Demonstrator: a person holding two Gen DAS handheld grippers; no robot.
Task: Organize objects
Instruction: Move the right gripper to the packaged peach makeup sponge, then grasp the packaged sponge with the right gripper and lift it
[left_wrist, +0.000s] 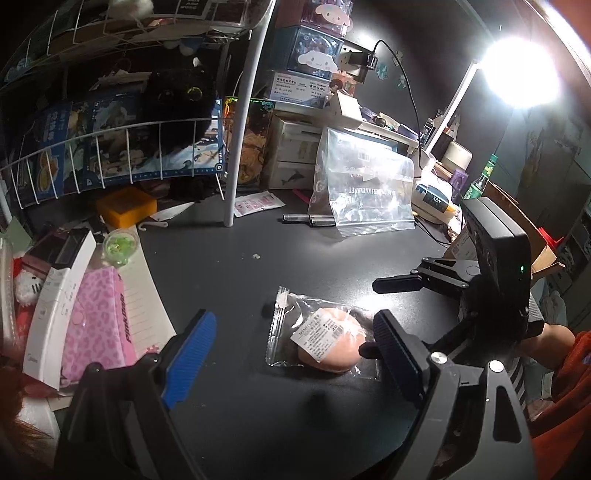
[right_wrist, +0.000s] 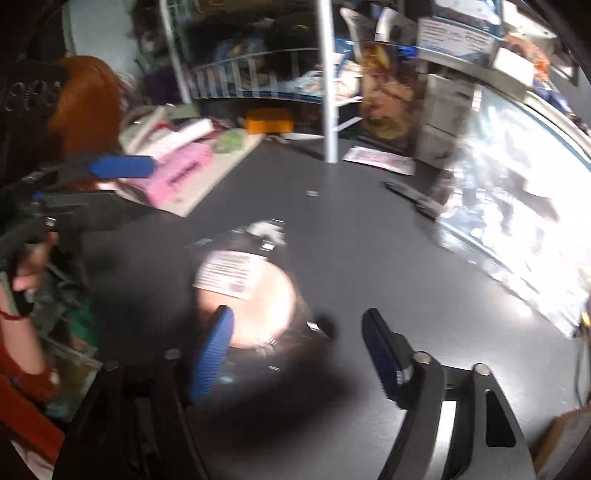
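Left of the left jaws: a pink leopard-print pouch (left_wrist: 96, 325) lies on a lined notepad (left_wrist: 147, 295), beside a white box (left_wrist: 55, 306); a small clear cup with green bits (left_wrist: 120, 245) sits beyond them
Left gripper (left_wrist: 295, 354): jaws wide apart with blue ribbed pads, nothing between the pads, hovering over the dark desk (left_wrist: 240, 280)
Task's thing: a sealed clear plastic packet (left_wrist: 321, 332) holding a round, peach-pink bun-shaped item, with a white printed label with a barcode on top and a crimped seam at its far end
Packet's place: flat on the desk, ahead of the left jaws and nearer their right finger (left_wrist: 397, 354), which overlaps the packet's right edge in this view; whether it touches cannot be told
Right gripper (right_wrist: 299, 350): jaws apart, no pad pressing on anything; the view is blurred
Packet from the right wrist (right_wrist: 251, 291): just ahead of the jaws, toward their left finger (right_wrist: 212, 354), whose tip overlaps the pink round; the gap between the fingers shows mostly bare desk
Beyond both jaws: a white pole (left_wrist: 240, 147) stands on the desk, two dark pens (left_wrist: 308, 219) lie past it, and a large clear zip bag (left_wrist: 365, 184) leans to the right of them
Far right: a bright lamp (left_wrist: 521, 72) glares above the clutter
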